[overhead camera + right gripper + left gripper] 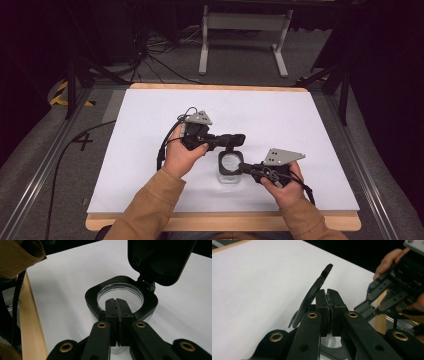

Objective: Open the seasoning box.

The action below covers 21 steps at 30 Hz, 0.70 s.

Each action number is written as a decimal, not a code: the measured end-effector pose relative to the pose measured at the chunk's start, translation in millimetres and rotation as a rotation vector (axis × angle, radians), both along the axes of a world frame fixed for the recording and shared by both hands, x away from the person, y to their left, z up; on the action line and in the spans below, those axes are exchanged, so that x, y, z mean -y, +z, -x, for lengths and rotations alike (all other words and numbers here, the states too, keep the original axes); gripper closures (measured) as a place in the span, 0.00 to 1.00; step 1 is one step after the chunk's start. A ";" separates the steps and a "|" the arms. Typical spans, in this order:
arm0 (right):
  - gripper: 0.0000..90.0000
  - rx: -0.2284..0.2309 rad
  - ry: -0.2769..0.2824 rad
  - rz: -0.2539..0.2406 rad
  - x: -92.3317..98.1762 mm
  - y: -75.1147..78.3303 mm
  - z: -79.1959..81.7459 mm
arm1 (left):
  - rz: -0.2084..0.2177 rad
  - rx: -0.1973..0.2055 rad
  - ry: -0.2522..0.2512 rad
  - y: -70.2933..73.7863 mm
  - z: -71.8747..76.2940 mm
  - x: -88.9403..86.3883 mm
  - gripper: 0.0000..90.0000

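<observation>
A small clear container (229, 172) with a black square rim (92, 298) stands on the white sheet near the front middle. Its black hinged lid (160, 260) stands raised at the far side. My left gripper (241, 139) reaches in from the left above the container. Its jaws are shut with nothing between them, and the lid (314, 291) leans against the outer side of the left jaw. My right gripper (116, 301) comes from the right, shut, its tips resting on the container's near rim. From the left gripper view the right gripper (362, 308) sits close by.
The white sheet (280, 115) covers a wooden tabletop whose edge (225, 221) runs along the front. A tan sleeve (20, 255) hangs near the container's left. Cables and a white stand (240, 30) lie on the floor beyond the table.
</observation>
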State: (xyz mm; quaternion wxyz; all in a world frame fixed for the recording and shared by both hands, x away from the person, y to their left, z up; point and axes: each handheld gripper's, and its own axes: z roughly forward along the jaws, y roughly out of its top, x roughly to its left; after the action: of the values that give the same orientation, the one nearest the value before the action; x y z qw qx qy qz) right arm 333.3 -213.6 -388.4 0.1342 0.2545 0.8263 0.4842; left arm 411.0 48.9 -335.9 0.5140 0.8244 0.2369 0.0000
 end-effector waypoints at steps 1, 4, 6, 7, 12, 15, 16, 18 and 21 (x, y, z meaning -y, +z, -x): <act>0.99 -0.002 -0.003 -0.004 0.9 -0.5 0.6 | 0.015 0.000 0.007 0.2 -1.5 -0.4 0.97; 0.99 0.001 -0.006 -0.009 2.4 -1.3 1.7 | 0.035 -0.003 0.026 -0.6 -4.8 -1.4 0.98; 0.99 0.005 -0.008 -0.012 2.7 -1.9 2.2 | 0.042 0.004 0.029 -1.4 -7.6 -1.4 0.98; 0.99 0.008 -0.009 -0.010 2.7 -2.0 2.5 | 0.039 0.000 0.040 -1.6 -8.0 -1.3 0.98; 0.99 0.017 -0.012 -0.013 3.1 -3.3 2.8 | 0.055 0.002 0.069 -3.9 -11.2 -1.7 0.98; 0.99 0.012 -0.012 -0.022 3.5 -3.4 2.9 | 0.050 0.009 0.082 -3.9 -12.8 -4.1 0.99; 0.99 0.015 -0.011 -0.022 3.4 -3.6 2.9 | 0.062 0.009 0.086 -4.7 -13.8 -4.8 0.99; 0.99 0.016 -0.012 -0.016 3.1 -3.3 3.2 | 0.063 0.008 0.092 -5.3 -15.0 -5.8 0.99; 1.00 0.022 -0.011 -0.012 3.3 -3.5 3.2 | 0.066 0.005 0.103 -6.8 -16.7 -6.3 0.99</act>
State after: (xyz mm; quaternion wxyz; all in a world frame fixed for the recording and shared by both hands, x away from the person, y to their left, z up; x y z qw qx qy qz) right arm 330.2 -216.9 -391.9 0.1444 0.2543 0.8206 0.4911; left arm 427.7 55.2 -342.7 0.5410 0.7936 0.2778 0.0208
